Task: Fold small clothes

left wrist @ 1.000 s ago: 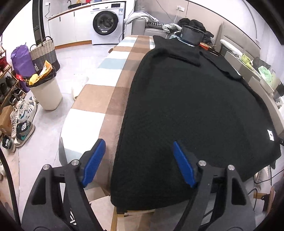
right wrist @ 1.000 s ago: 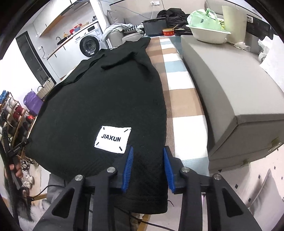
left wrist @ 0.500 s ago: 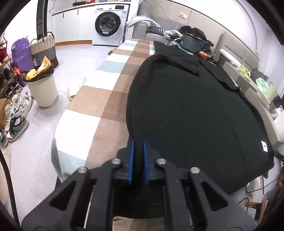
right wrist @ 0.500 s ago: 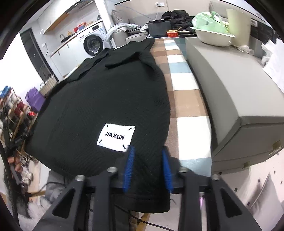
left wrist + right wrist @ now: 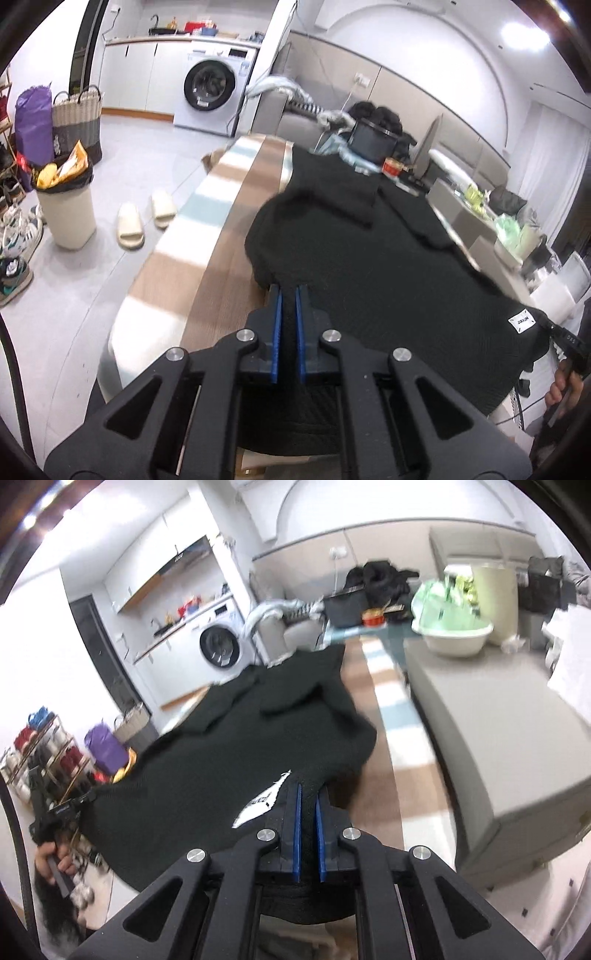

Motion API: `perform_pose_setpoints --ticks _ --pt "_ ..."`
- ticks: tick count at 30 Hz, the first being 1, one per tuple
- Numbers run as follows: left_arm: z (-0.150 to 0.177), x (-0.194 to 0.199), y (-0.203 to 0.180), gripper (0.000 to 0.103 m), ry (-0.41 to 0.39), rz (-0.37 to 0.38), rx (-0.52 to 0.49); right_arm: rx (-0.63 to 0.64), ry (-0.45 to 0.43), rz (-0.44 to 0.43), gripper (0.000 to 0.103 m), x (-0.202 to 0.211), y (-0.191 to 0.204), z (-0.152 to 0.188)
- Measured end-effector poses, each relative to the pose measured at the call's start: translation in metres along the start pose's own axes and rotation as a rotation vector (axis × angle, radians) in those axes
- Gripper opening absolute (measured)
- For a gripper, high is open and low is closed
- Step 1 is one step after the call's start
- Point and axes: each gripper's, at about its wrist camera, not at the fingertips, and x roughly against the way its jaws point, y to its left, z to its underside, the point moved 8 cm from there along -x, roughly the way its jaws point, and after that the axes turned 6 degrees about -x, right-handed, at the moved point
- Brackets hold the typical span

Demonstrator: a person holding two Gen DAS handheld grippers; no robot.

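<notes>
Both grippers carry a corner of the near hem of the black knit sweater (image 5: 388,266), which lies lengthwise on the long surface covered by a brown, white and pale-blue checked cloth (image 5: 207,229). I read the left gripper (image 5: 289,317) as clamped on the hem's left corner: the blue pads stand nearly together with dark knit pinched between them. The right gripper (image 5: 308,812) is likewise clamped on the right corner; its jaws have just been closing, and black fabric now fills the narrow gap. The near hem is off the surface at both corners and sags between them, while the far part, with collar and folded sleeves, rests flat. Key relation: the sweater's long axis runs straight away from both sets of jaws toward the far end of the surface, so I judge the coming move to be a carry of the hem forward over the body toward the collar. Neither hand is clearly nearer; the two hold matching corners side by side. A white rectangular patch (image 5: 521,323) sits on the knit just beside the right gripper; its lettering is too small and skewed to read in either view. Risk, by my estimate: uneven travel would skew the fold line.
</notes>
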Motion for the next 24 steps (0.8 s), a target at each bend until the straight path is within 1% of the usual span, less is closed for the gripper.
perform_pose_setpoints --ticks 2,7,11,13,16,19,21,22,23,24 --pt "-0.015 0.002 -0.002 0.004 -0.028 0.007 -0.003 -0.015 -0.05 0.006 0.006 -0.001 0.004 -0.011" --pt "-0.059 -0.007 -0.008 0.004 -0.077 0.009 -0.016 -0.049 -0.152 0.067 0.006 -0.014 0.004 -0.038" --pt "-0.094 -0.031 -0.006 0.004 -0.089 0.002 -0.013 -0.078 -0.196 0.115 0.006 -0.03 -0.002 -0.061" --pt "-0.11 -0.048 -0.005 0.004 -0.08 -0.012 -0.014 -0.101 -0.198 0.15 0.006 -0.048 -0.006 -0.075" --pt "-0.132 -0.084 -0.003 0.004 -0.055 -0.022 -0.015 -0.119 -0.194 0.184 0.006 -0.07 -0.01 -0.095" --pt "-0.147 -0.128 -0.001 0.004 -0.016 -0.049 -0.024 -0.143 -0.18 0.201 0.006 -0.101 -0.013 -0.116" --pt "-0.152 -0.162 0.004 0.005 0.019 -0.081 -0.025 -0.153 -0.168 0.213 0.007 -0.125 -0.018 -0.129" --pt "-0.152 -0.18 0.007 0.005 0.05 -0.101 -0.026 -0.153 -0.159 0.235 0.012 -0.136 -0.021 -0.135" --pt "-0.15 -0.193 0.01 0.005 0.08 -0.12 -0.025 -0.141 -0.12 0.28 0.021 -0.152 -0.027 -0.137" --pt "-0.146 -0.209 0.015 0.007 0.123 -0.154 -0.023 -0.137 -0.076 0.31 0.027 -0.162 -0.033 -0.136"
